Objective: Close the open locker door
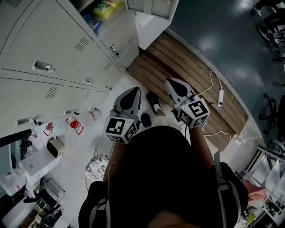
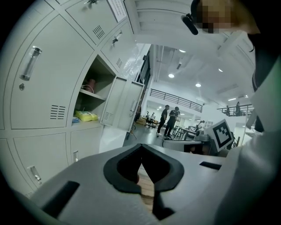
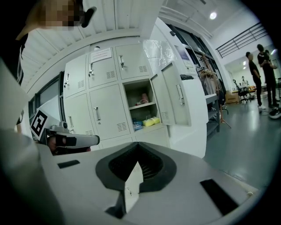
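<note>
Left gripper (image 1: 134,90), right gripper (image 1: 172,82): jaws shut, nothing held. Locker door (image 1: 151,8) swung open at 12 o'clock (yellow packet (image 1: 106,9) on shelf inside). Wooden platform (image 1: 151,67) between, toward 1 o'clock; white cable (image 1: 216,82) across it at 3 o'clock.

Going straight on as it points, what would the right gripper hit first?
Probably the locker bank, at or just below the open compartment; nothing nearer shows, but depth is unclear.

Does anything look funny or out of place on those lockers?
Yes. One locker door stands swung wide open, while the doors around it are shut. You can see right in to its shelves, with a yellow packet lying inside. Nothing else on the lockers looks odd.
</note>
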`<state>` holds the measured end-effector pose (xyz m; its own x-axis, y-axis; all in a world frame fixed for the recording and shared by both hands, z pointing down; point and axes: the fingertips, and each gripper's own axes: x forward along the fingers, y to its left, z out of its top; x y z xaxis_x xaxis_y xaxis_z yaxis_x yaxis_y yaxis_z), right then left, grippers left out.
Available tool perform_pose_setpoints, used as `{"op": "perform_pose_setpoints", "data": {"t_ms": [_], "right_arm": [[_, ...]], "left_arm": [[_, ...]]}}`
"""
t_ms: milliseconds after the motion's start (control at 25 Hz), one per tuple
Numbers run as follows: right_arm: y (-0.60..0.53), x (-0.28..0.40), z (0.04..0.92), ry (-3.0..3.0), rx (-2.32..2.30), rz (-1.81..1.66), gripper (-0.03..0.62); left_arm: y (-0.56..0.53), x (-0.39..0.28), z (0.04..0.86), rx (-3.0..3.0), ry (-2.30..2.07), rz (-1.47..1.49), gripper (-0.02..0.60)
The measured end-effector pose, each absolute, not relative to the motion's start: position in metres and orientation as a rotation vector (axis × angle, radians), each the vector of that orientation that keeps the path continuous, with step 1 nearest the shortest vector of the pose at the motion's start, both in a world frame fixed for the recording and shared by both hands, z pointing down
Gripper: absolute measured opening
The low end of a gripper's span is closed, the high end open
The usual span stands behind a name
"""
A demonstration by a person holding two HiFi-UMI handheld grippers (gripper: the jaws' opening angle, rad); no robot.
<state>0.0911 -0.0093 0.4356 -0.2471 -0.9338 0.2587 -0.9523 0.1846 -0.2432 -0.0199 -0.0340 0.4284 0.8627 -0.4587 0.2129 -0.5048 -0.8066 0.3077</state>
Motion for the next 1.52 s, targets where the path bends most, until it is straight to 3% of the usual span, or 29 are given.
{"op": "perform_pose_setpoints", "data": {"t_ms": [680, 1520], "right_arm": [[-0.146, 0.204, 0.401, -2.402, 1.880, 0.393, 0.005], [-0.245, 0.311, 0.334, -2.425, 1.991, 0.204, 0.005]], "left_arm": [[-0.141, 0.061, 0.406, 2.667, -0.784, 0.145, 0.017], [-0.173, 0.129, 0.394, 2.704, -0.784, 0.141, 0.017]]}}
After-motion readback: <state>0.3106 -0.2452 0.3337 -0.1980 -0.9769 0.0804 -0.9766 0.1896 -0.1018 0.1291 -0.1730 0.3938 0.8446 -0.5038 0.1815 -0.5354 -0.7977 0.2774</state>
